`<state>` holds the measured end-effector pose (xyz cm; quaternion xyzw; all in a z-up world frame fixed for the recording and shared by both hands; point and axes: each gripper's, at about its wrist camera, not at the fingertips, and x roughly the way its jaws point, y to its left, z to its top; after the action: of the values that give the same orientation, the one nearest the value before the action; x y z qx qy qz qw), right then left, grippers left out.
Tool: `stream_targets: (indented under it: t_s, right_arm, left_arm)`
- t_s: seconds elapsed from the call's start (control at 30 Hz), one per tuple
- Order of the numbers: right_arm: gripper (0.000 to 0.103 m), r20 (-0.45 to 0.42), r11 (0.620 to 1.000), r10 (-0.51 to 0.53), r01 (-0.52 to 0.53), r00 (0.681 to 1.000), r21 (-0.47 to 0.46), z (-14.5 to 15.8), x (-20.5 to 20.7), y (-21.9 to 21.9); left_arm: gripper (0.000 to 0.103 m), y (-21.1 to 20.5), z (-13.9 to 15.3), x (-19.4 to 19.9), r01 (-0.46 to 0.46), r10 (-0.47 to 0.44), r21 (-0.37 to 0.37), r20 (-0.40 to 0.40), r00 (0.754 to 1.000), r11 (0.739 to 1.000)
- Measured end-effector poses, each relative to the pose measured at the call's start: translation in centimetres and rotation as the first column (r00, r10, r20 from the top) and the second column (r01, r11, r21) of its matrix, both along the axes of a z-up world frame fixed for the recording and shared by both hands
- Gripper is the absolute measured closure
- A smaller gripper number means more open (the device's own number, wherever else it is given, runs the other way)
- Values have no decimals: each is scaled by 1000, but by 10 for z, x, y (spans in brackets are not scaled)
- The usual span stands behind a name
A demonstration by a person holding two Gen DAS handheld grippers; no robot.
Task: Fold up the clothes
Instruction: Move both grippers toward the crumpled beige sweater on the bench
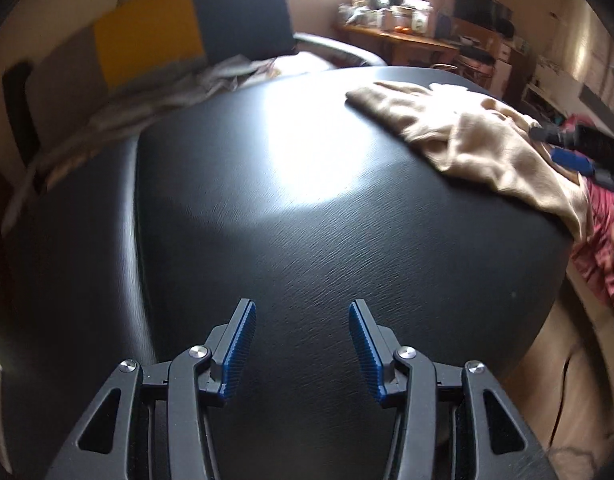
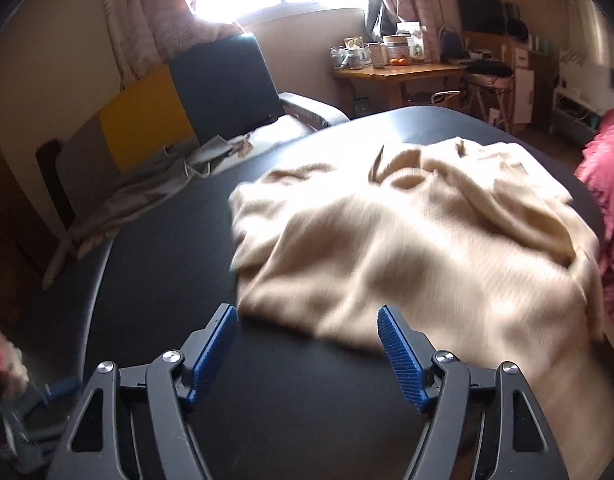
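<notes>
Left claw (image 1: 301, 312), right claw (image 2: 308, 318) — black linkage arms, silver screws, ribbed blue pads (image 1: 239, 346).

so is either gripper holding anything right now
No, nothing is held. The left gripper is open over the bare black table. The right gripper is open too, just short of the beige sweater, its jaws empty.

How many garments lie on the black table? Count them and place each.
1: the beige sweater lies rumpled on the black table, ahead of the right tongs. More may be hidden beyond the table's edge.
</notes>
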<state>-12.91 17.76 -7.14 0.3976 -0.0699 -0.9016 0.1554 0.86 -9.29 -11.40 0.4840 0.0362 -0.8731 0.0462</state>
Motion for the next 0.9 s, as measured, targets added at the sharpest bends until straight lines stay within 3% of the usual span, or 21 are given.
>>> stream_targets:
  t_s: [0.2,0.33,0.4,0.43,0.47,0.5,0.63,0.77,0.9]
  right_arm:
    - [29,100,1000,-9,11,995,-18,-11,-118,-5]
    - [31,199,998,-53,43,979,55,-34,-171,-25]
    - [65,233,988,-69,34,970,150,-47,-182,-42]
    - [74,225,982,-64,21,972,188,-48,-181,-50]
    - [77,201,978,-44,2,979,208,-47,-175,-58]
    - [88,181,977,-12,-27,983,209,-45,-166,-65]
    - [90,147,981,106,-128,984,149,-40,-111,-79]
    - [89,176,977,207,-211,962,2,-60,-36,-71]
    - [85,181,967,252,-243,951,-73,-74,23,-54]
  left_arm:
    - [54,-21,-12,-1,-34,32,59,34,999,998]
    - [53,-27,-17,-2,-36,33,55,46,998,998]
    - [51,-25,-17,-3,-32,30,42,43,999,999]
    - [50,-25,-17,-2,-33,31,42,41,999,999]
    - [49,-25,-17,-2,-35,33,44,40,999,998]
    - [49,-25,-17,-2,-36,34,46,37,999,998]
    - [48,-22,-16,-5,-36,34,39,36,999,999]
    - [49,-23,-11,-14,-42,38,81,46,998,996]
    - [49,-15,6,-31,-39,38,99,9,999,994]
